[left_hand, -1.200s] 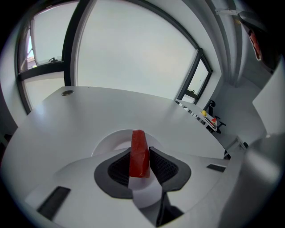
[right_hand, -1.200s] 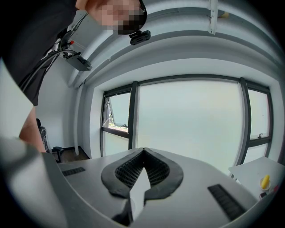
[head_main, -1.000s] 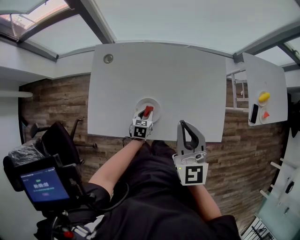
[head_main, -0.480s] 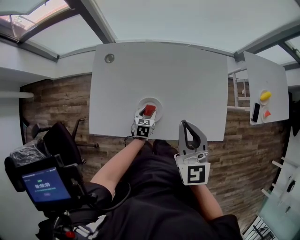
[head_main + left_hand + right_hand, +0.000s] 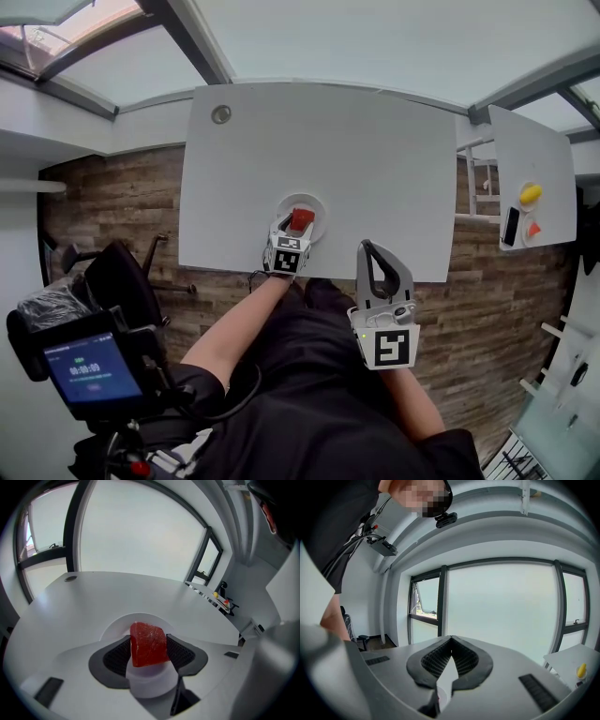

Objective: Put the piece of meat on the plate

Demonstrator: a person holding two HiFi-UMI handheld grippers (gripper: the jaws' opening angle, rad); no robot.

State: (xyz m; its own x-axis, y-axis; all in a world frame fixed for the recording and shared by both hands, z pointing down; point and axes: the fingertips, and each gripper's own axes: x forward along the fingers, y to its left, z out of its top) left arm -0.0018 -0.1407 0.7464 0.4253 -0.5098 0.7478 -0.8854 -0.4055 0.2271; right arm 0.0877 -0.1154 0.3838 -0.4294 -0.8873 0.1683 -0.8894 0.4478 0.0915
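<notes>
The left gripper (image 5: 294, 228) had just opened its jaws wide around the red meat block (image 5: 149, 644) on the round white plate (image 5: 112, 625), so retreating straight back seemed safest

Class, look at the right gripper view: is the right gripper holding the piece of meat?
No, the right gripper has its jaws shut tip to tip, with nothing between them.

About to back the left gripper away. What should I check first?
1. Left gripper let go of the meat: ok; jaws have just been opening, and the pads stand beside it.
2. Meat over the plate: ok.
3. Meat settled on the plate: cannot tell; its underside is hidden.
4. Right gripper shut, empty, away from the plate: ok.
</notes>
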